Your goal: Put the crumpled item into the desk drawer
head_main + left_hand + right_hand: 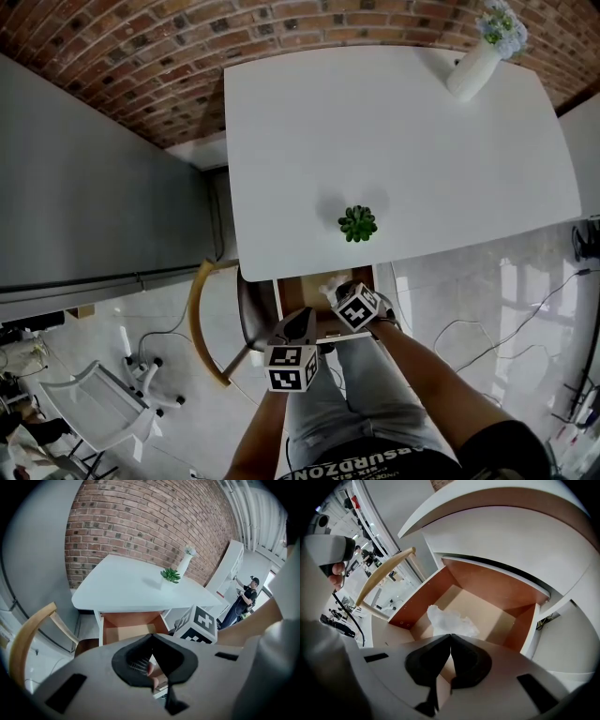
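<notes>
The crumpled white item [447, 620] sticks out from the tips of my right gripper [450, 635], which is shut on it. It hangs over the open desk drawer [487, 602], whose wooden inside is otherwise bare. In the head view the right gripper [336, 291] points steeply down into the drawer [292, 291] under the white desk [394, 141], with the crumpled item [328, 284] at its tip. My left gripper [300, 325] is held back just in front of the drawer. Its jaws [151, 637] are shut with nothing between them, and it faces the drawer [126, 631].
A small green plant [357, 223] stands near the desk's front edge and a white vase [478, 61] at its far right corner. A wooden chair [202, 319] sits left of the drawer. Cables [525, 319] lie on the floor to the right. A person [243, 599] stands far off.
</notes>
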A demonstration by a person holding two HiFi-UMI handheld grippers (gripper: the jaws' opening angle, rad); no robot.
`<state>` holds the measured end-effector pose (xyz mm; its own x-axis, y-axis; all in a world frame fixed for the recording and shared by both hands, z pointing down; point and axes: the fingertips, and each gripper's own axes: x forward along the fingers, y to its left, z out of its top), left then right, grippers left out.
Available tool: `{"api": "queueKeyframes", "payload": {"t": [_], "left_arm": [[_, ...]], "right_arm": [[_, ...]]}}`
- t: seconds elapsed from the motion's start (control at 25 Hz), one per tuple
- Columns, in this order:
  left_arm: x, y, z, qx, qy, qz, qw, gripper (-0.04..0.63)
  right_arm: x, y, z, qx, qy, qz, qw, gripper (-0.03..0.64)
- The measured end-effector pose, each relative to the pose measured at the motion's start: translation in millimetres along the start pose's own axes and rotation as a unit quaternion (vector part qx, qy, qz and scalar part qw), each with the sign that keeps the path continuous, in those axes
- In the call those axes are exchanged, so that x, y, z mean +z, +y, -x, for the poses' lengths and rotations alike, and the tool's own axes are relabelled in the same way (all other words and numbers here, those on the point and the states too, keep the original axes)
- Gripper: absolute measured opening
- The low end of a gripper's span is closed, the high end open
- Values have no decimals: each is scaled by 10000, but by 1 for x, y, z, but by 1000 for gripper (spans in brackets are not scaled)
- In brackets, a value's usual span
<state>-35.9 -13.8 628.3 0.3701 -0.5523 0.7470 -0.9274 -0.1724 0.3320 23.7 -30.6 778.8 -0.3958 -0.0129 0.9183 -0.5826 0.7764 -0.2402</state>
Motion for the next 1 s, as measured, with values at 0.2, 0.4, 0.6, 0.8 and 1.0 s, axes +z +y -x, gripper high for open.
{"api": "queueKeyframes", "payload": {"t": [0.2, 0.4, 0.6, 0.8, 1.0], "left_arm": [[-1, 4, -4, -34, 29, -4, 10000, 6], [1, 8, -8, -60, 43, 15, 10000, 6], [1, 11, -11, -95, 61, 28, 9999, 6], [1, 14, -12, -103, 91, 41, 9999, 6], [1, 16, -9, -105, 67, 48, 9999, 6]], "right_arm": [[1, -1, -7, -17, 113, 83, 9999, -2], [2, -1, -14, 7, 217, 126, 9997, -2], [2, -3, -22, 30, 343, 92, 9994, -2], [1, -3, -28, 44, 464, 101, 9989, -2], [-6, -1, -35, 66, 636, 143, 9979, -2]]}}
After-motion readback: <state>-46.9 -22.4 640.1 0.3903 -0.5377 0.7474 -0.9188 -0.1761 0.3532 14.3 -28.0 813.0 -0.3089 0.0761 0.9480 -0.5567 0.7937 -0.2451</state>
